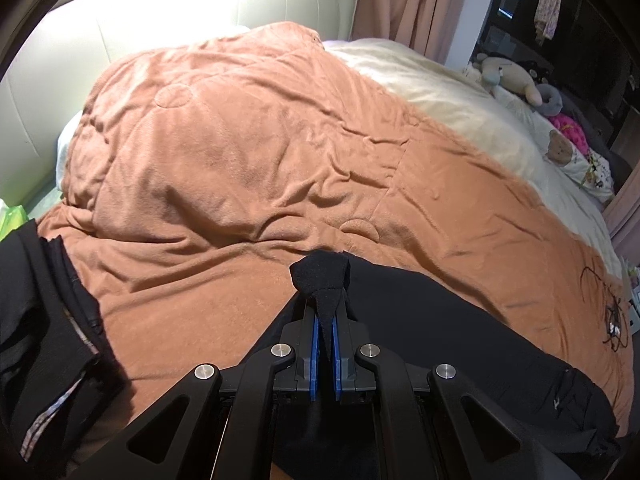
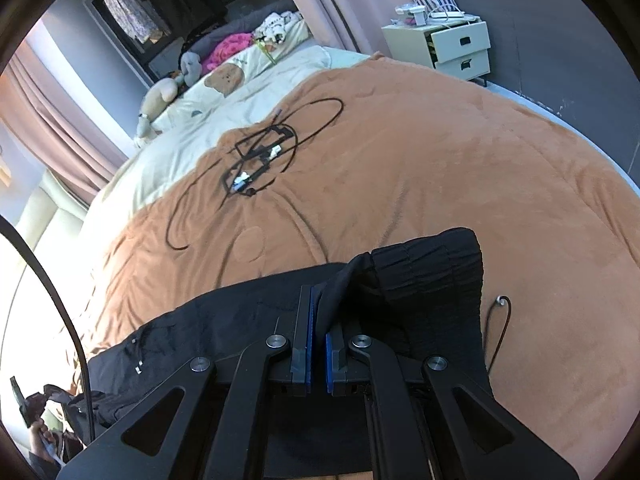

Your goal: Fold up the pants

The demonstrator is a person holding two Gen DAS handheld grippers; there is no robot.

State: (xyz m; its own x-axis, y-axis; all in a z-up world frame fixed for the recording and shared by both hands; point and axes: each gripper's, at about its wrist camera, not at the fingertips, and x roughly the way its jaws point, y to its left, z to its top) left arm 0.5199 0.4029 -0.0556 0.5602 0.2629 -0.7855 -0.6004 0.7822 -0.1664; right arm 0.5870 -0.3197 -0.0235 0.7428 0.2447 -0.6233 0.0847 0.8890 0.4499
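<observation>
Black pants (image 1: 460,320) lie on the brown blanket (image 1: 240,140) at the near edge of the bed. My left gripper (image 1: 325,304) is shut on a pinched fold of the pants fabric, which bunches above the blue pads. In the right wrist view the pants (image 2: 224,320) stretch to the left, with the gathered elastic waistband (image 2: 436,276) at the right. My right gripper (image 2: 324,304) is shut on the pants fabric just left of the waistband.
Other black clothing (image 1: 44,320) lies at the left edge of the left wrist view. A tangle of black cables (image 2: 264,152) lies on the blanket beyond the pants. Stuffed toys (image 2: 160,96) sit on the cream part of the bed. A white nightstand (image 2: 452,48) stands at the far right.
</observation>
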